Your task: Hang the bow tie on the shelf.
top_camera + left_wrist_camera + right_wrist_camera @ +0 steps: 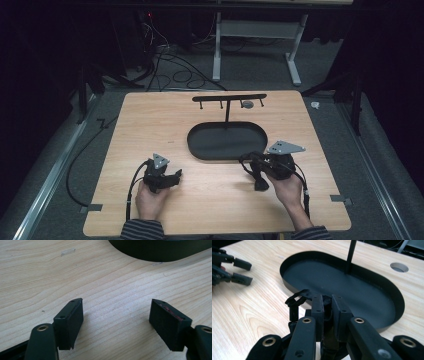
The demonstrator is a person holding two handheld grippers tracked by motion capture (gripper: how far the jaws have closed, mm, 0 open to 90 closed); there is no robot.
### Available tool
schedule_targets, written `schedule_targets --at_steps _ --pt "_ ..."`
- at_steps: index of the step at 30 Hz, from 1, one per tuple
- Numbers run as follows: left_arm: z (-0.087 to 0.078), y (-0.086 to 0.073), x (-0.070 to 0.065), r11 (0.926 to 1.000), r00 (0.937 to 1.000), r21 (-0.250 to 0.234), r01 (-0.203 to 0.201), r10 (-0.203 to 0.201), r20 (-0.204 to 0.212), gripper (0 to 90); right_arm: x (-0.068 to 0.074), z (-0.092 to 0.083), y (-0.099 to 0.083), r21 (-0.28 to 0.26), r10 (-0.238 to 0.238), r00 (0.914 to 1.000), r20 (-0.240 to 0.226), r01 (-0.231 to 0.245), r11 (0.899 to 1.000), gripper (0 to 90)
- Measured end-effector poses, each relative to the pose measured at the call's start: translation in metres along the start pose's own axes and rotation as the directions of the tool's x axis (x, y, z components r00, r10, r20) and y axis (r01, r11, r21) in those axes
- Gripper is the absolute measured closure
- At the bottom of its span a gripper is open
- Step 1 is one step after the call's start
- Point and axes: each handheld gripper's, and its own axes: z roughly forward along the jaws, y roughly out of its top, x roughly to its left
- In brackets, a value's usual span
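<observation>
My right gripper (253, 163) hovers just above the table at the near right rim of the black oval tray (192, 145), shut on a black strap (260, 183) that hangs down from it. In the right gripper view the jaws (327, 299) pinch the strap, and a loop of it (294, 301) sticks out to the left in front of the tray (398, 298). My left gripper (175, 176) rests low on the wood at the near left, open, with nothing between its pads (116, 315). It is also seen across the table (242, 271).
A black T-shaped stand (229, 97) with small hooks rises from the tray's far side; its post (350, 255) stands at the tray's back. A round hole (247, 104) sits in the tabletop behind it. Cables trail from both grippers toward the near edge.
</observation>
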Motion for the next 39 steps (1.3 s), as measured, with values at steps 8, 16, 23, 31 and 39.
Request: schedule_targets --at_steps 8,16,23,31,39 --pt "0.000 0.000 0.000 1.0000 1.0000 0.000 0.000 0.000 0.000 27.9 -0.003 -0.003 0.014 -0.033 0.012 0.9999 0.002 -0.012 0.999 82.6" --pt "0.000 0.000 0.000 1.0000 1.0000 0.000 0.000 0.000 0.000 27.9 -0.005 -0.006 0.024 -0.061 0.019 0.9998 0.000 -0.018 0.998 82.6" --pt "0.000 0.000 0.000 1.0000 1.0000 0.000 0.000 0.000 0.000 27.9 -0.010 -0.010 0.033 -0.079 0.018 0.9998 0.013 -0.017 0.997 82.6" --pt "0.000 0.000 0.000 1.0000 1.0000 0.000 0.000 0.000 0.000 27.9 -0.018 -0.010 0.043 -0.085 0.021 0.9995 0.025 -0.019 0.996 82.6" --pt "0.000 0.000 0.000 1.0000 1.0000 0.000 0.000 0.000 0.001 27.9 -0.022 -0.008 0.056 -0.087 0.018 0.9991 0.038 -0.015 0.996 82.6"
